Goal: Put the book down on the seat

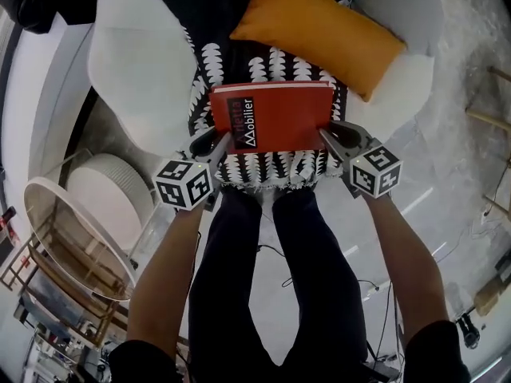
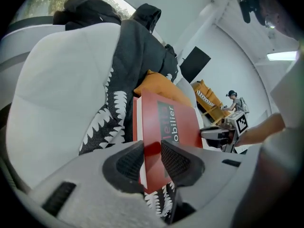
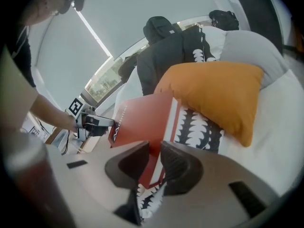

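Observation:
A red book (image 1: 273, 116) with white lettering on its cover lies flat between my two grippers, just above the black-and-white patterned throw (image 1: 263, 64) on the armchair seat. My left gripper (image 1: 217, 144) is shut on the book's near-left corner (image 2: 153, 160). My right gripper (image 1: 329, 140) is shut on its near-right corner (image 3: 153, 158). An orange cushion (image 1: 319, 32) leans at the back of the seat, just behind the book (image 3: 142, 120). Whether the book rests on the throw or hangs just over it I cannot tell.
The white armchair (image 1: 140, 70) has padded arms on both sides of the seat. A dark hooded garment (image 2: 142, 42) hangs over the chair back. A round glass-edged side table (image 1: 76, 230) stands to the left. The person's legs (image 1: 271, 278) are in front of the seat.

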`<state>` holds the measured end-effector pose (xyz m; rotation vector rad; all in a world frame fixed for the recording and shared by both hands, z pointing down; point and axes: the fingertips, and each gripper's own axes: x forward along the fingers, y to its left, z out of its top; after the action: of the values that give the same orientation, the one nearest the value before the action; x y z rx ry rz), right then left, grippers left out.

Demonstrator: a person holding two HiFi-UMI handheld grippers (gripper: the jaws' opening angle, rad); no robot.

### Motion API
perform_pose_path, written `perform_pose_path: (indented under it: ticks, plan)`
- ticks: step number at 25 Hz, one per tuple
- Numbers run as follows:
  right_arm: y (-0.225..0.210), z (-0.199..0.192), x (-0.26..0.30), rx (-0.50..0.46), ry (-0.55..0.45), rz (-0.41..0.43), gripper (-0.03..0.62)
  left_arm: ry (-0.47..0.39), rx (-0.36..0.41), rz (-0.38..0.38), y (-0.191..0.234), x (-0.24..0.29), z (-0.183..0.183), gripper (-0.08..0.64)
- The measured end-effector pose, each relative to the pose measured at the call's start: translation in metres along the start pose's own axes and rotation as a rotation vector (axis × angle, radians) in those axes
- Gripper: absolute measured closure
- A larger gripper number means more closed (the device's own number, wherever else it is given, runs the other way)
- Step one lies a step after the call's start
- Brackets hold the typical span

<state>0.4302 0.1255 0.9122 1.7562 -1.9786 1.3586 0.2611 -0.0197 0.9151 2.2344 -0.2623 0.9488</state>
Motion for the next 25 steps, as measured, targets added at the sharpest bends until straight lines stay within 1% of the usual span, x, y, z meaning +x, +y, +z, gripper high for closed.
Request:
perform_pose_path:
  ticks: [4,10,20,25]
  plan:
    - [-0.013,-0.009,0.01,-0.001,-0.009,-0.01,0.505,0.008,0.01,-0.011,0.008,0.017,-0.006,0.437]
    - [-0.019,-0.017,0.028,0.024,-0.014,-0.033,0.503,0.002,-0.009,-0.006,0.026,0.03,-0.011,0.437]
    - [-0.031,-0.025,0.041,0.039,-0.016,-0.052,0.503,0.012,-0.01,-0.015,0.037,0.046,-0.016,0.437]
    - [-0.032,-0.027,0.043,0.055,-0.018,-0.046,0.503,0.004,-0.034,-0.011,0.039,0.048,-0.017,0.437]
